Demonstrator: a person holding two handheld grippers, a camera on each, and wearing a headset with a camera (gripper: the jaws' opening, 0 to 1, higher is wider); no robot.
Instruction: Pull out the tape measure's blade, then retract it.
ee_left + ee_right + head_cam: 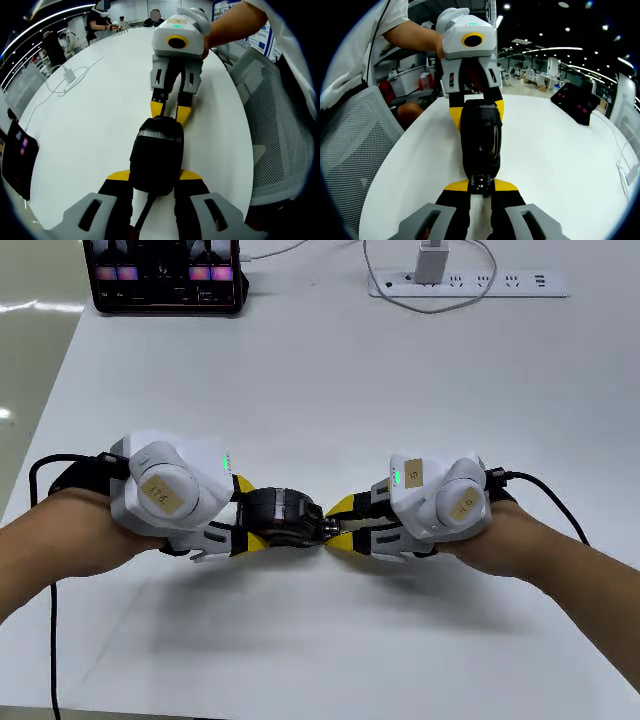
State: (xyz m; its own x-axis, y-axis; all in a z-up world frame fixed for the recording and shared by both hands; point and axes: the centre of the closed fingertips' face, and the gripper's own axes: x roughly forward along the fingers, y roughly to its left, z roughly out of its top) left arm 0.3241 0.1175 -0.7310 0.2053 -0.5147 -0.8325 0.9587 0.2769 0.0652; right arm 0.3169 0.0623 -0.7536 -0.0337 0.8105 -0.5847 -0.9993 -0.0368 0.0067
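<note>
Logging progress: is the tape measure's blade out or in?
In. The hook of the tape measure sits at its case mouth, pinched by the right claw; no blade shows.

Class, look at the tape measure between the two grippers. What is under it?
Under the tape measure lies the white table. The left gripper holds its sides. Whether its base touches the table is hidden.

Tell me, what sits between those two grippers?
A black tape measure, seen in the head view: the left gripper clamps its case and the right gripper pinches the blade tip.
</note>
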